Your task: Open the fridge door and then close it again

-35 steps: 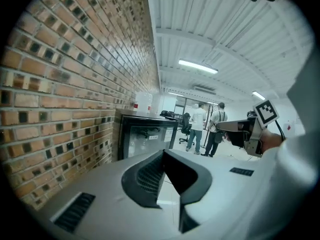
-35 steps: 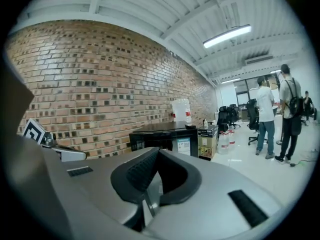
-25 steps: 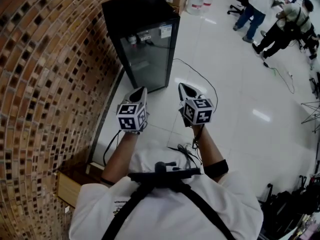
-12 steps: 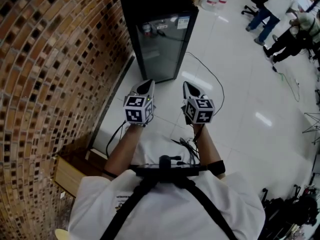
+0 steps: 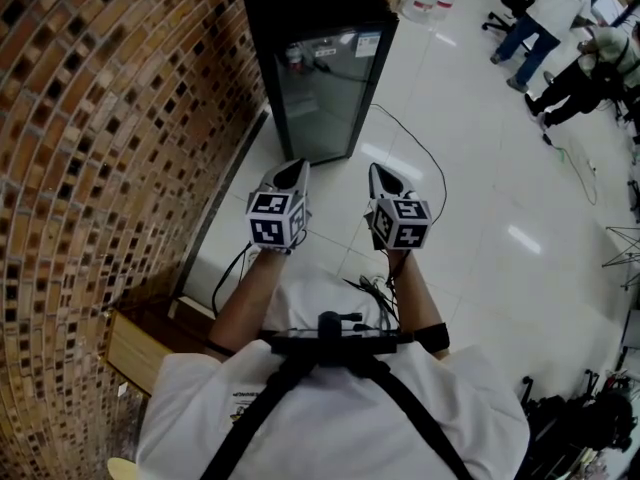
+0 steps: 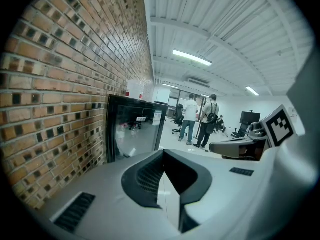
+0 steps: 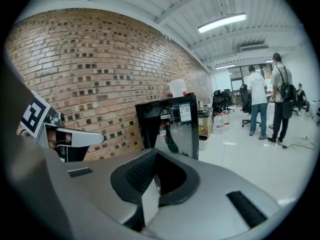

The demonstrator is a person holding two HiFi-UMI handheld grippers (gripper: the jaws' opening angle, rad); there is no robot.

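Head view: the black glass-door fridge (image 5: 318, 68) stands shut against the brick wall (image 5: 90, 148), apart from both grippers. Behind its glass, the right gripper view shows a bottle (image 7: 163, 129); the other contents are unclear. The left gripper (image 5: 296, 168) and right gripper (image 5: 378, 173) hover side by side, jaws pressed together, empty.

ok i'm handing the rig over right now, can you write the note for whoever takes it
Left gripper: shut, empty, held out in front of the body.
Right gripper: shut, empty, level with the left one.
Fridge: black, straight ahead on the white floor, against the brick wall. Its glass door is closed.
Done: nothing yet; neither gripper touches the fridge.
Left: move in, open the door, then close it again.
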